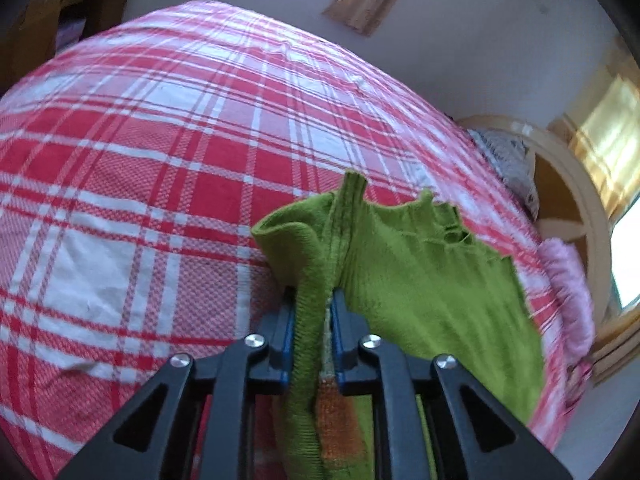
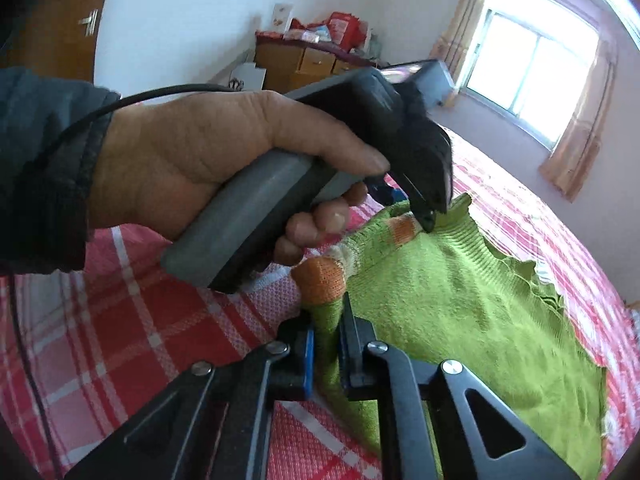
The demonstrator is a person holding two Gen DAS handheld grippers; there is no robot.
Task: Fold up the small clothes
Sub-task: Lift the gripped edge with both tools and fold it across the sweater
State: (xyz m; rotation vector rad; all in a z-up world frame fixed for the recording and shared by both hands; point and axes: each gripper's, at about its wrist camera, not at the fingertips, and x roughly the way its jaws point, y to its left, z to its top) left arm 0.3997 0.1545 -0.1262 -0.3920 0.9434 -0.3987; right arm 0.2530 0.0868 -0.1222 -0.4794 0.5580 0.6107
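Light: bright daylight, window (image 2: 528,80) glare (blown out) | Edges: fisheye bend, dark corners, blur

bed (image 1: 160,140) w/ red-white plaid sheet | on it: green knit garment (image 2: 460,300), pink item (image 1: 568,296) at edge

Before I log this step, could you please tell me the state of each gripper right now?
Left gripper: closed on a bunched edge of the green knit garment.
Right gripper: closed on the same garment, near its orange trim.

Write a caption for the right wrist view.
Right claw and left claw pinch a green garment on a plaid bed.
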